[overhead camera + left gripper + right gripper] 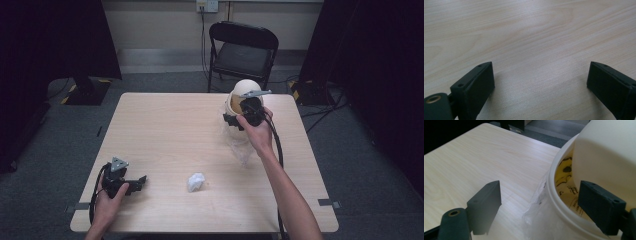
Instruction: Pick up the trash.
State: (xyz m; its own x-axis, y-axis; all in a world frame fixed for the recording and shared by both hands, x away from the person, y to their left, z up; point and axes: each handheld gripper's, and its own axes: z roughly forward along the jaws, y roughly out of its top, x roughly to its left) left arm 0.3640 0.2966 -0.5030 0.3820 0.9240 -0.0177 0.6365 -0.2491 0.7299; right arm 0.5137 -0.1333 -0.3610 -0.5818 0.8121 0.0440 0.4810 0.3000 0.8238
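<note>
Table [170,135] is lying mostly bare across the middle of the high view, pale wood running wide and free from its left edge to centre. Left gripper [131,184] is sitting at the lower left of that view, close to the near-left corner, held in the person's left hand [107,202]; in its own view the jaws are standing wide apart over plain wood grain, nothing between them. Just right of it, lower centre, a small crumpled white wad [196,182] is lying alone, well apart from both tools, with free room on every side.

Up at the upper right, the right hand [260,132] is holding the right gripper [239,116] against a cream-coloured bin [245,90] near the far edge. In the right gripper view the jaws are spread, one outside over the table [474,170], the other inside the bin's [604,150] rim, close to a yellow printed liner [565,182], so the rim is running between them; whether either pad is touching is hard to judge. Clear plastic film [536,220] is crumpling at the bin's foot. Beyond the far edge, a black folding chair [243,50] is standing on grey carpet.
</note>
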